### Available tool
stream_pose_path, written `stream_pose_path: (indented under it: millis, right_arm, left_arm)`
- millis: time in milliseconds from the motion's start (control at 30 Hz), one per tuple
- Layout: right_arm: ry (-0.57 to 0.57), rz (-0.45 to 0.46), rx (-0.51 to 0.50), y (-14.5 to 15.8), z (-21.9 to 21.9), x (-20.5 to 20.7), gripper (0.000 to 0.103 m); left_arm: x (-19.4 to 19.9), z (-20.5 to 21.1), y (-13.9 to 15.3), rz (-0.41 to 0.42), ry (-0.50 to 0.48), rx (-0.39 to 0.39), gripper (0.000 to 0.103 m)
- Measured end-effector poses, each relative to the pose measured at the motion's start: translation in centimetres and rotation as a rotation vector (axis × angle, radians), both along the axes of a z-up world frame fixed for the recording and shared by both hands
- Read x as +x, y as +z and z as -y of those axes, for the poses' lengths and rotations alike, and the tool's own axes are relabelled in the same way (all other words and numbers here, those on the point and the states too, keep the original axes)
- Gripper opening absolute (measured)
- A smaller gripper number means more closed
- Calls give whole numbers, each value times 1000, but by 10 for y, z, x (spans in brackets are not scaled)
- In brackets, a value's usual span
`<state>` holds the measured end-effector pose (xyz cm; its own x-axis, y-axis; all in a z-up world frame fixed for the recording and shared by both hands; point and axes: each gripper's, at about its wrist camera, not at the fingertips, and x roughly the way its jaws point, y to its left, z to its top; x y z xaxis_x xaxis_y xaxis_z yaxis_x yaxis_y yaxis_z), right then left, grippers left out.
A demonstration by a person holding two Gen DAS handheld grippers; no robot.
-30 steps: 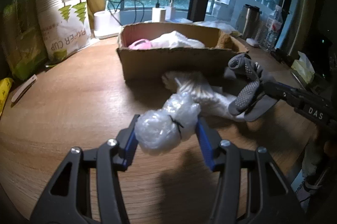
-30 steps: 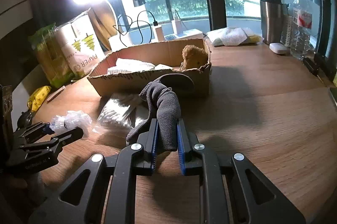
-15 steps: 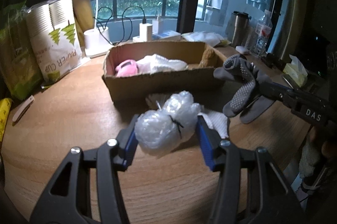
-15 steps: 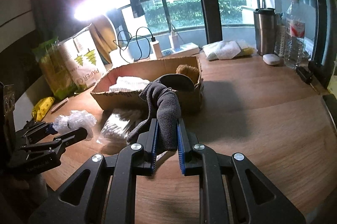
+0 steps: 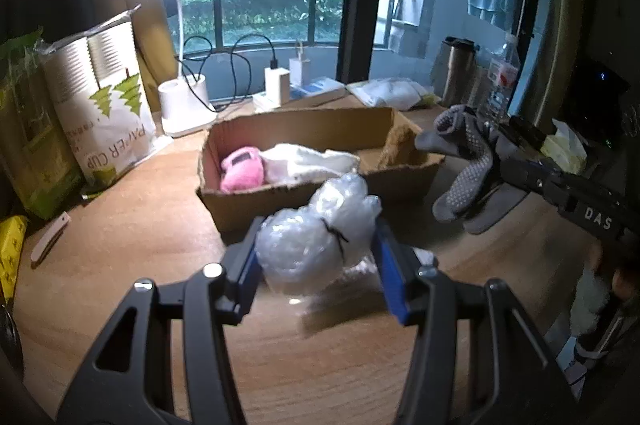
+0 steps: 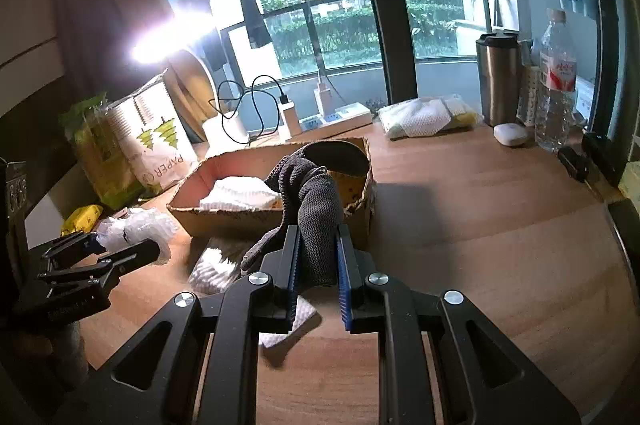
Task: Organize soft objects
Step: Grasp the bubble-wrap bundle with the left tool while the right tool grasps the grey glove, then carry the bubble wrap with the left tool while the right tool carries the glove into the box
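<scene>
Left tongs (image 5: pixel 316 257) clamp a clear, tied bubble-wrap bundle (image 5: pixel 316 241), lifted over the wooden tabletop (image 5: pixel 120 245) before the open brown cardboard box (image 5: pixel 256 201). Inside: pink plush (image 5: pixel 242 175), white cloth (image 5: pixel 304 161). Right tongs (image 6: pixel 316 261) pinch grey knit gloves (image 6: pixel 312 209), seemingly clear of the box.
</scene>
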<state>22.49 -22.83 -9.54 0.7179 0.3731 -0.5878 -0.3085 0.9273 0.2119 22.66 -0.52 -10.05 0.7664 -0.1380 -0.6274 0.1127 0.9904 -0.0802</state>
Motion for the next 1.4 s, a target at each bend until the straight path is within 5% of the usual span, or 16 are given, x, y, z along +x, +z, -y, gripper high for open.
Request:
stream_pose_path:
  millis: [833, 1400]
  right_arm:
    - [47, 6, -38, 8, -43, 58, 18]
    - [56, -65, -46, -19, -57, 108, 18]
  left_arm:
    - [51, -55, -1, 10, 73, -41, 53]
    - [100, -62, -27, -33, 73, -36, 53]
